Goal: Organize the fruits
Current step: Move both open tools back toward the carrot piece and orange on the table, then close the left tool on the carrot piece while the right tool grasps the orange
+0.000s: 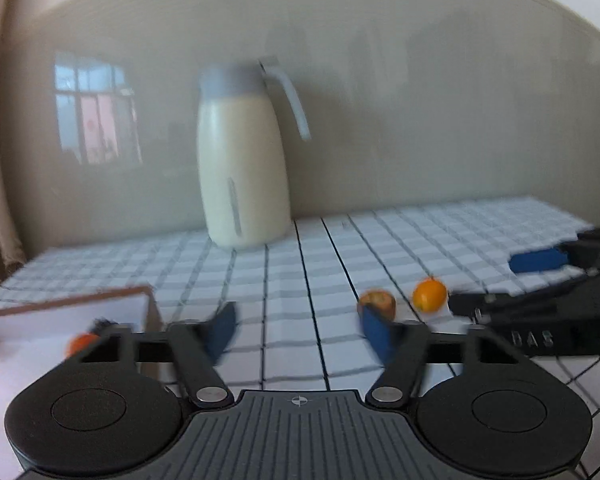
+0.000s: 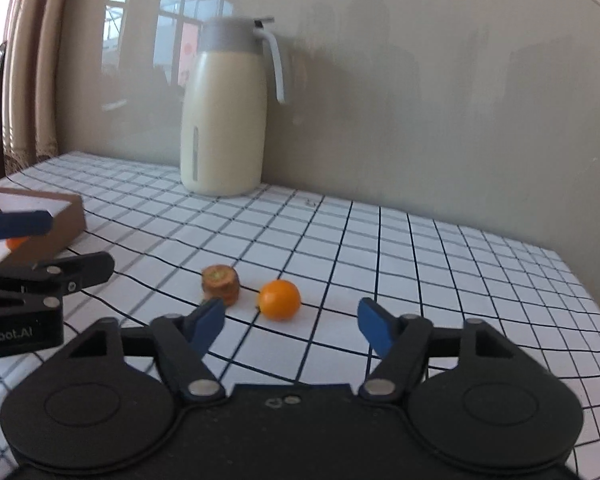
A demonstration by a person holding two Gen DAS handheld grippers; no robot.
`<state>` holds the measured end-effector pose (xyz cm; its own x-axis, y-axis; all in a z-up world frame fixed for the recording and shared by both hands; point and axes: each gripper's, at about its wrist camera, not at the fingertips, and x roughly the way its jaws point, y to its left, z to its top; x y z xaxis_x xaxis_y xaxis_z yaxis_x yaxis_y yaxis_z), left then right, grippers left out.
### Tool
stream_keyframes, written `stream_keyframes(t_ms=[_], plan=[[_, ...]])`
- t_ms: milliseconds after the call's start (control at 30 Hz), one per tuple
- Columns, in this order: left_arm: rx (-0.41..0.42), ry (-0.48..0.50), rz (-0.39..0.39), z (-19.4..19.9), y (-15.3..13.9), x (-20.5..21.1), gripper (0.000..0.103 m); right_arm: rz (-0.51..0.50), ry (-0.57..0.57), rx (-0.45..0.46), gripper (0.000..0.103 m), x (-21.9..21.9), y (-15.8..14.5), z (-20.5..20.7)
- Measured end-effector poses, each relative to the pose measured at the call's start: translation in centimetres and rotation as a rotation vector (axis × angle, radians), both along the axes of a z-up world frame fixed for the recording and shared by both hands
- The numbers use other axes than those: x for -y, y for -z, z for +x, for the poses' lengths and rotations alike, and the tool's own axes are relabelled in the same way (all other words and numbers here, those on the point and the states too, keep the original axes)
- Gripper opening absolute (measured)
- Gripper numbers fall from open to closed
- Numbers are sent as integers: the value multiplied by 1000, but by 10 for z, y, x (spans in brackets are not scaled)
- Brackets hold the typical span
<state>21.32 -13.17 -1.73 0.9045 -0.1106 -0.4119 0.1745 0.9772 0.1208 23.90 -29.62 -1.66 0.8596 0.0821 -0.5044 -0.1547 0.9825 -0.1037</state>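
A small orange fruit (image 2: 279, 299) and a brown cut fruit piece (image 2: 220, 279) lie side by side on the checked tablecloth. My right gripper (image 2: 292, 326) is open and empty, just short of the orange fruit, which sits between its fingers' line. My left gripper (image 1: 298, 330) is open and empty; the brown piece (image 1: 378, 302) lies by its right fingertip and the orange fruit (image 1: 429, 294) further right. A brown box (image 1: 80, 312) with a white inside holds another orange fruit (image 1: 82, 343) at the left. The box also shows in the right wrist view (image 2: 66, 216).
A cream jug (image 2: 224, 120) with a grey lid stands at the back by the wall, also in the left wrist view (image 1: 242, 160). The left gripper appears at the left of the right wrist view (image 2: 40, 280). A curtain (image 2: 32, 60) hangs at the far left.
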Motion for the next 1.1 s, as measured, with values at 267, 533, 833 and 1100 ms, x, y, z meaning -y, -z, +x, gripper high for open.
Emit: stream_keyframes(t_ms=[267,533,833,1100], plan=[[-93,79,1,28,19,24,39,-9,-71,-83,47,-1,16,29],[-157,101,-48,55,25,32,31,10,-83,-108,25,3,19,52],[-194,136,-61,78,29,49,30,41,-35,-109,23,23,20,61],[-202,132,-96,95,31,51,30,90,-21,-113,23,30,20,69]])
